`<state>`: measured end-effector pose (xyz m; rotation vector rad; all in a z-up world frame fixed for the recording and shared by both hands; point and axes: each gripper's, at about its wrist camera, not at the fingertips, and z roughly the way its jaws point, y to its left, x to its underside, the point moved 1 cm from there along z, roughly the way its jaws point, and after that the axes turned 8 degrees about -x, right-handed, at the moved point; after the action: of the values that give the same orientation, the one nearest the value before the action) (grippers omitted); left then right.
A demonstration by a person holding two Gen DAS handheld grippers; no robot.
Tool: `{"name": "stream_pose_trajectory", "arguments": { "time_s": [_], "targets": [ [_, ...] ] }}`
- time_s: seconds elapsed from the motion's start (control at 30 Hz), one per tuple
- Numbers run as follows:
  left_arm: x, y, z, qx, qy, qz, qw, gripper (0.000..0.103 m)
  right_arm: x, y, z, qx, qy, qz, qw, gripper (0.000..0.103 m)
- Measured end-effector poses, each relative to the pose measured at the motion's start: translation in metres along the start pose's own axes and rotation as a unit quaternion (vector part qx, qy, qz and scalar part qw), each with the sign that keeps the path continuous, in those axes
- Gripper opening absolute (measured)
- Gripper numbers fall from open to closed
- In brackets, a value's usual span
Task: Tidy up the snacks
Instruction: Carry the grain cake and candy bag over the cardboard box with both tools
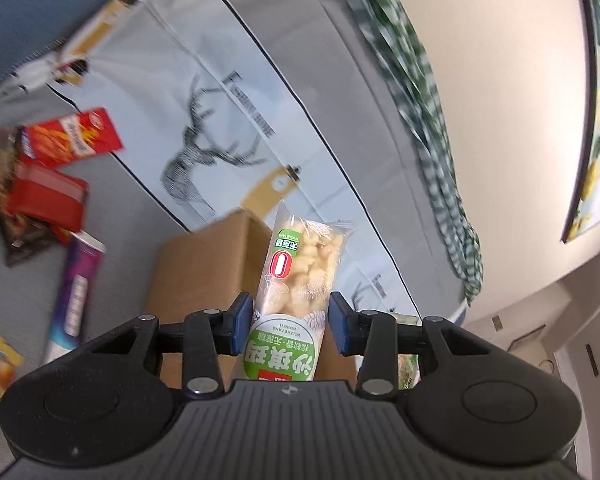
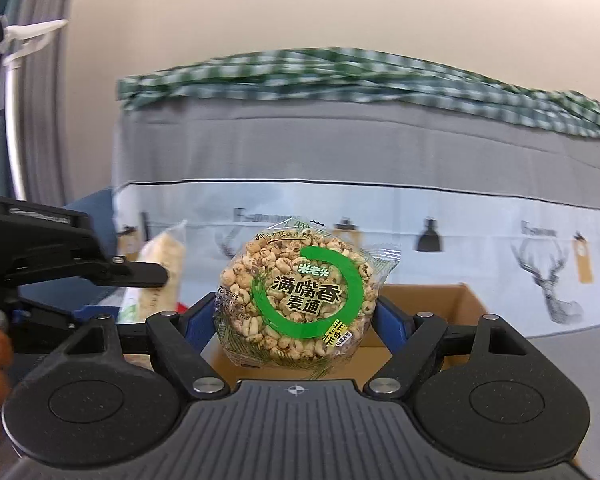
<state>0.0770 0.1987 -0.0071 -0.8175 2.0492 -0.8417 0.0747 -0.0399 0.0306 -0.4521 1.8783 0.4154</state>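
Two snacks in hand, one per gripper. The long snack bar (image 1: 296, 292), a clear wrapper with a green label, stands upright between the left gripper (image 1: 290, 326) pads; jaws partly closed, the left pad touching the wrapper, the right pad looking just off it, so the grip seems light. The round puffed-grain cake (image 2: 296, 300), green ring on its wrapper, sits face-on in the right gripper (image 2: 296, 320); jaws stand wide and both blue pads press its edges.

Both packs hang above the cardboard box (image 2: 440, 308), which lies open just beyond the fingers, on grey bedding before a sheet printed with deer (image 1: 204, 152).

Step in hand, as I judge it: carry both to the box and drop them in. To do it well: lower each pack inside the box walls before letting go, one gripper at a time, since the two tools are near each other. Keep the bar vertical; its hold looks marginal.

Count: one box, two held packs. Far left, a loose pile remains: one red stick-snack box (image 1: 74, 136), one red pouch (image 1: 46, 196), one purple box (image 1: 78, 292), several blurred others I cannot count.
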Motion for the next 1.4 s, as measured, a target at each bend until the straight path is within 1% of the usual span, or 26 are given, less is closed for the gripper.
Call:
{"name": "stream_pose_trajectory", "arguments": {
  "time_s": [0.2,0.4,0.57,0.8,1.4],
  "targets": [
    [0.02,-0.018,0.024,0.015,0.022,0.003,0.9996,0.045,0.007,-0.041,-0.005,0.037,0.003,0.016,0.999,0.082],
    [0.04,-0.032,0.044,0.02,0.041,0.022,0.9987,0.045,0.017,-0.066,-0.01,0.058,0.01,0.017,0.998,0.082],
    [0.048,-0.036,0.051,0.017,0.049,0.033,0.9981,0.045,0.024,-0.081,-0.011,0.072,0.018,0.021,0.997,0.082],
    [0.05,-0.04,0.053,0.02,0.051,0.037,0.9978,0.045,0.026,-0.088,-0.012,0.081,0.018,0.025,0.996,0.082],
    [0.054,-0.045,0.058,0.025,0.059,0.043,0.997,0.045,0.026,-0.085,-0.01,0.087,0.023,0.023,0.996,0.082]
  ]
}}
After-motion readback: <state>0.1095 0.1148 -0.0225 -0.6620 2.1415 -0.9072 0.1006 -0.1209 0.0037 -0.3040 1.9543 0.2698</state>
